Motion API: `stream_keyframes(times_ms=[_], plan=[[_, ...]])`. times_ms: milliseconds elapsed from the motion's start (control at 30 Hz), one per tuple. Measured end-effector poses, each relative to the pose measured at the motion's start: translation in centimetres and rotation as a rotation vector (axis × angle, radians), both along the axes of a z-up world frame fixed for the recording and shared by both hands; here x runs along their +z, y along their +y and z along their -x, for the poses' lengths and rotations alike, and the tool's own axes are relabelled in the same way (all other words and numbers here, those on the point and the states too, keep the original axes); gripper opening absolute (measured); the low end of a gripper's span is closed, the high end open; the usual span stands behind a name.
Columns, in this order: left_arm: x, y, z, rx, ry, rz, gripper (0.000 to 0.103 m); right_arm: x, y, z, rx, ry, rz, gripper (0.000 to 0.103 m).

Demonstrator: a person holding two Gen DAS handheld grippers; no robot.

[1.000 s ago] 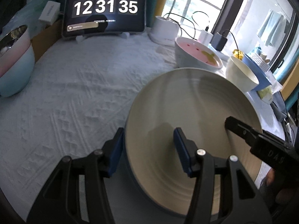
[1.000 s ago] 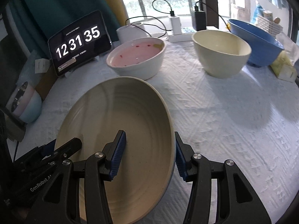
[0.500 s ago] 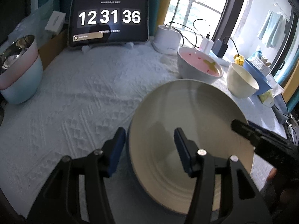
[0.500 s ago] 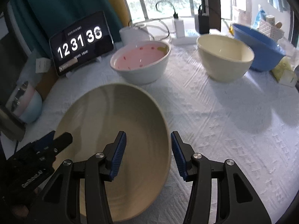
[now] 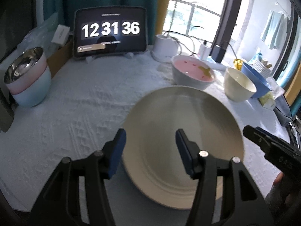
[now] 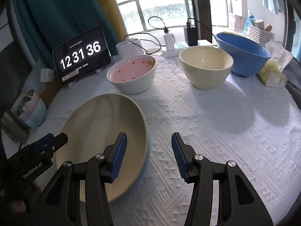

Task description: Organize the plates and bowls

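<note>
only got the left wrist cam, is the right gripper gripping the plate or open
observer: the right gripper is open. Its blue pads press on nothing; the cream plate has only its right rim showing in the gap, untouched.
operator: whats on the cloth right of the plate
observer: bare white tablecloth, with only bowl shadows on it.
operator: anything in the blue bowl
observer: the part of the blue bowl that shows inside is bare.
</note>
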State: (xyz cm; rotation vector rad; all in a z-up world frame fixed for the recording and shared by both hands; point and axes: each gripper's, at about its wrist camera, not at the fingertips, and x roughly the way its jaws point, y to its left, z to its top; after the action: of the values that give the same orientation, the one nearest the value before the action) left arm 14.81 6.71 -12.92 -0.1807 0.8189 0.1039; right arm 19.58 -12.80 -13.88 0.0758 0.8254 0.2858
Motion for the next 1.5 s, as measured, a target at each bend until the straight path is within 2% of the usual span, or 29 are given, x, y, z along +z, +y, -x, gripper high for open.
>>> stream_keyframes(times_ms=[367,833,1067,1500], plan=[[1.1,-5.4,-0.1,-0.078,-0.008,-0.021,0.057,0.5,-5.2,0.9,-0.068,-0.02,-0.038,0.052],[1.4,-11.4,-1.1,-0.156,0.007,-0.072,0.058,-0.3,-11.9,1.1,-0.153,-0.024,-0.093,0.052],[2.1,-14.9,-2.6,-0.23,-0.023,-0.117,0.058,-0.3,-15.0,0.4,-0.185,-0.033,-0.106,0.052],[3.3,-19.3,-7.5,-0.323,-0.06,-0.117,0.058,1.4,-18.9,-3.6,-0.21,-0.084,-0.072,0.052]])
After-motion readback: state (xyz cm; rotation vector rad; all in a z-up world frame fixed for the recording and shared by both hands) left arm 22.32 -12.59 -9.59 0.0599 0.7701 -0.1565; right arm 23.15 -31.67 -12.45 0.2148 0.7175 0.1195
